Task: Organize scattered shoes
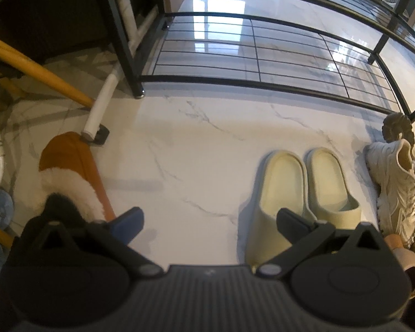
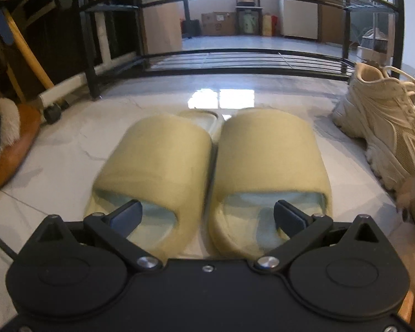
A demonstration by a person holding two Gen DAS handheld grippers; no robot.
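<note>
Left wrist view, left to right: an orange slipper with white fleece lining (image 1: 74,177) lies on the white marble floor (image 1: 185,144), just beside a white tube leg on a black caster (image 1: 101,134). The left gripper (image 1: 210,221) hangs above bare floor with its fingers (image 1: 130,224) spread wide and nothing between them. To its right a pair of pale yellow slides (image 1: 298,191) sits side by side, touching each other, toes toward the camera and heels toward the black wire shoe rack (image 1: 251,52) beyond them. Further right a cream sneaker (image 1: 395,188) lies tipped on its side near the rack's right post.

In the right wrist view the orange slipper (image 2: 13,149) shows at the left edge. The right gripper (image 2: 209,217) sits low, right at the toe ends of the slides (image 2: 213,171), its fingers (image 2: 287,217) spread apart, one in front of each slide's open toe; whether they touch the foam I cannot tell. The cream sneaker (image 2: 384,127) stands upright on the floor to the right, apart from the slides, with the rack (image 2: 235,61) behind.
</note>
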